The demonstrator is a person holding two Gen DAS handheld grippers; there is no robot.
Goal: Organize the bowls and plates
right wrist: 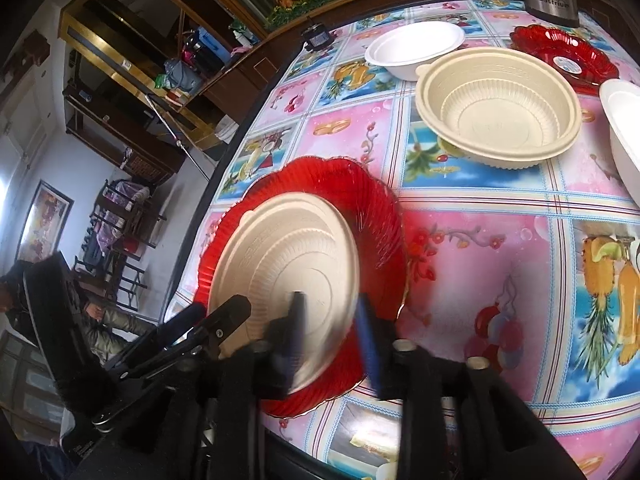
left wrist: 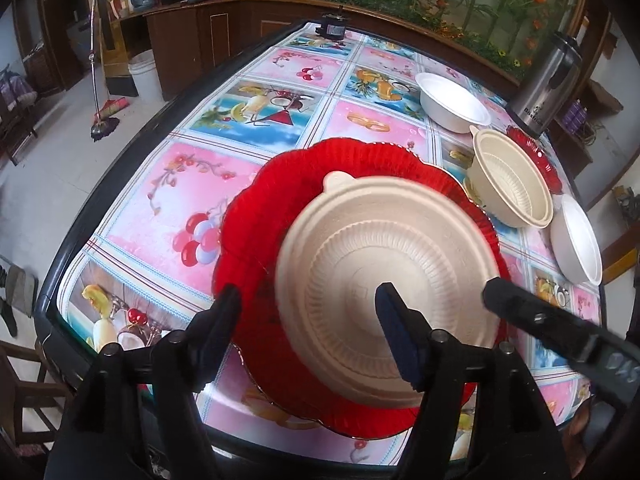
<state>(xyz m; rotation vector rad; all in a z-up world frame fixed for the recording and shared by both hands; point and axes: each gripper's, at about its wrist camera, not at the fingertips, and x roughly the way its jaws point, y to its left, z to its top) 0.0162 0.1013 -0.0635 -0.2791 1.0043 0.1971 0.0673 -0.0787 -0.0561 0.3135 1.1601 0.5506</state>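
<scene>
The left gripper (left wrist: 308, 304) stood apart and the right gripper (right wrist: 332, 308) stood apart, both gripping nothing, over a beige bowl (left wrist: 384, 276) at frame centre, which sat on a red plate (left wrist: 280, 184).

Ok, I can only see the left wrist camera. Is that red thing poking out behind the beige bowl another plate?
Observer: Yes. The right wrist view shows that far red plate almost whole, with a round sticker in its middle.
Child: And is the other hand-held gripper squeezing the lid? I see just one finger of it.
Observer: No. The right hand-held gripper has its two fingers apart. The near edge of the beige lid sits between them, and the pads are not pressing on it.
</scene>
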